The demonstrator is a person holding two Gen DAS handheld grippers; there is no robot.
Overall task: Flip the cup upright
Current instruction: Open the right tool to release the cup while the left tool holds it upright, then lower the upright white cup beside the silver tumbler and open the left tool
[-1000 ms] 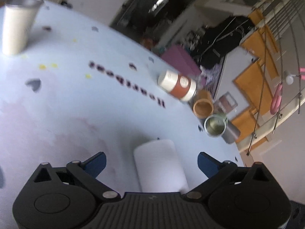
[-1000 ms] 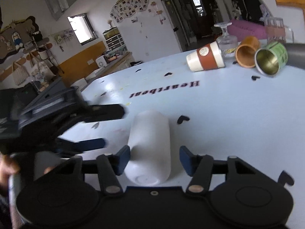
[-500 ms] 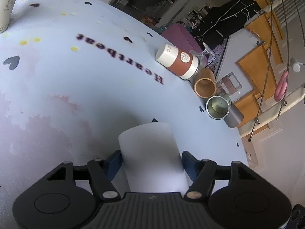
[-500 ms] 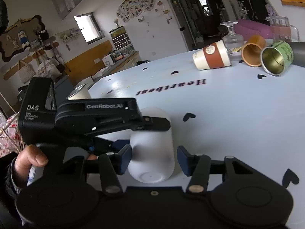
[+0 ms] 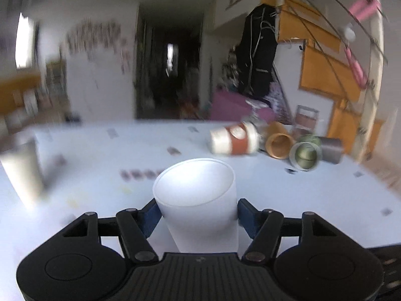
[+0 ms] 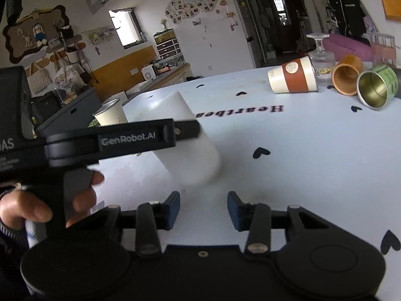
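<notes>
My left gripper (image 5: 196,212) is shut on a white cup (image 5: 198,200) and holds it tilted above the pale blue table (image 5: 288,200). In the right wrist view the same white cup (image 6: 190,158) leans with one end low toward the table, the left gripper's black finger (image 6: 140,139) across its side. My right gripper (image 6: 203,209) is open and empty, just in front of and below the cup, apart from it.
At the table's far right lie a white and orange paper cup (image 6: 292,79), an orange cup (image 6: 347,77), a green metal cup (image 6: 376,87) and an upturned glass (image 6: 320,55). A cream cup (image 6: 110,114) stands upright at the left.
My left gripper closed on the lying white cup, lifted it and is swinging it toward vertical. My right gripper, which straddled the cup's end, has drawn back from it.
</notes>
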